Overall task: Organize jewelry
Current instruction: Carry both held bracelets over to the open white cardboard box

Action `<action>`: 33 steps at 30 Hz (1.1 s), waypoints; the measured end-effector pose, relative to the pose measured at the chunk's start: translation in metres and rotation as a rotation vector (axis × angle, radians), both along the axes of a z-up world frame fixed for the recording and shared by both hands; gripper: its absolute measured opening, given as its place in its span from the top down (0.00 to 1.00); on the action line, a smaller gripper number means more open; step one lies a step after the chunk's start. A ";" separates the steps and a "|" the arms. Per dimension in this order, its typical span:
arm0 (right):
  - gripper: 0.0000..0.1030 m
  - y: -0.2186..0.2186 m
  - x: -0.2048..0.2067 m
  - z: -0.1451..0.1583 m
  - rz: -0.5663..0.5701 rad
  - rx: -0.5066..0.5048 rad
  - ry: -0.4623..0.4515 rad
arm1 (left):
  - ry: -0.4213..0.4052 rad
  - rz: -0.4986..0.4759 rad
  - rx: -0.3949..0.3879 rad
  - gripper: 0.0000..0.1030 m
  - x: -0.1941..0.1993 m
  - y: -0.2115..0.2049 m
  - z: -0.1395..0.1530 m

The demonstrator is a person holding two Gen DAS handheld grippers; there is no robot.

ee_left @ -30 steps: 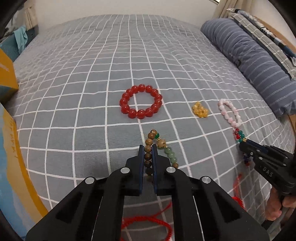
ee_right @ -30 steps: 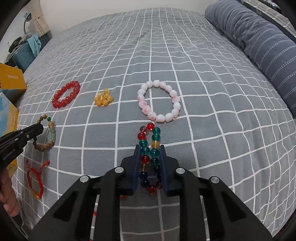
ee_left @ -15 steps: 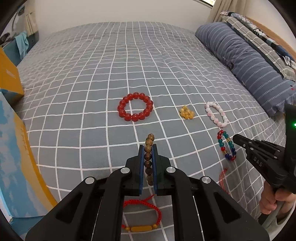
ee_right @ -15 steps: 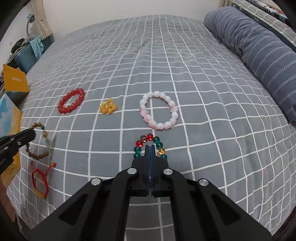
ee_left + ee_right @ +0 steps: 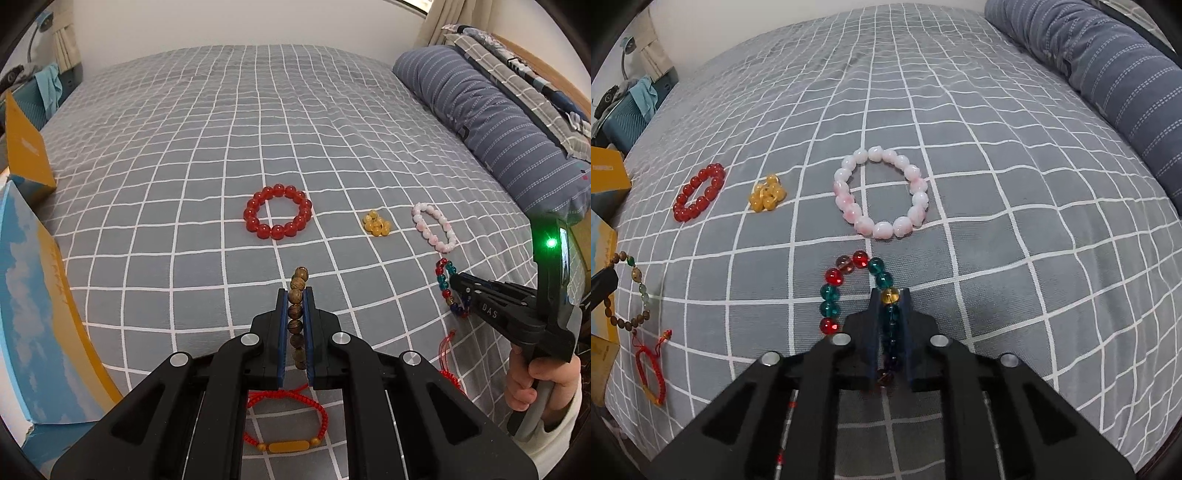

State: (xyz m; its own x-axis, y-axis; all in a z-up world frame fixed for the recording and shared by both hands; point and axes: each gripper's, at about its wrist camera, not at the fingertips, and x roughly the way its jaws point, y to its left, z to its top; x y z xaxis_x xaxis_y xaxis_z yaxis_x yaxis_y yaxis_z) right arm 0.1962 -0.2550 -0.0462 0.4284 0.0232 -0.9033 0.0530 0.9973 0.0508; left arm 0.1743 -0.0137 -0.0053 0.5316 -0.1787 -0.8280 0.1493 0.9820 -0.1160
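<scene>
Both tongs were clamped, the left gripper (image 5: pixel 295 295) pinching the wooden bead bracelet (image 5: pixel 296 302) and the right gripper (image 5: pixel 889 295) the multicolored bead bracelet (image 5: pixel 857 288) just above the grey checked bedspread (image 5: pixel 184 166), with the pink bracelet (image 5: pixel 882 192), yellow bead cluster (image 5: pixel 767 192) and red bracelet (image 5: pixel 699 192) lying apart beyond.

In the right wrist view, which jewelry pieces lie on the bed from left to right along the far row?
Red bead bracelet → yellow bead cluster → pink bead bracelet.
</scene>
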 end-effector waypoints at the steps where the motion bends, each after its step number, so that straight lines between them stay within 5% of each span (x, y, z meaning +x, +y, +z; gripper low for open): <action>1: 0.91 0.000 -0.001 0.002 0.000 0.006 -0.002 | -0.002 -0.001 -0.002 0.93 -0.001 0.000 0.001; 33: 0.91 0.039 -0.040 0.103 0.088 -0.007 -0.219 | -0.073 0.070 0.035 0.93 -0.033 0.020 0.050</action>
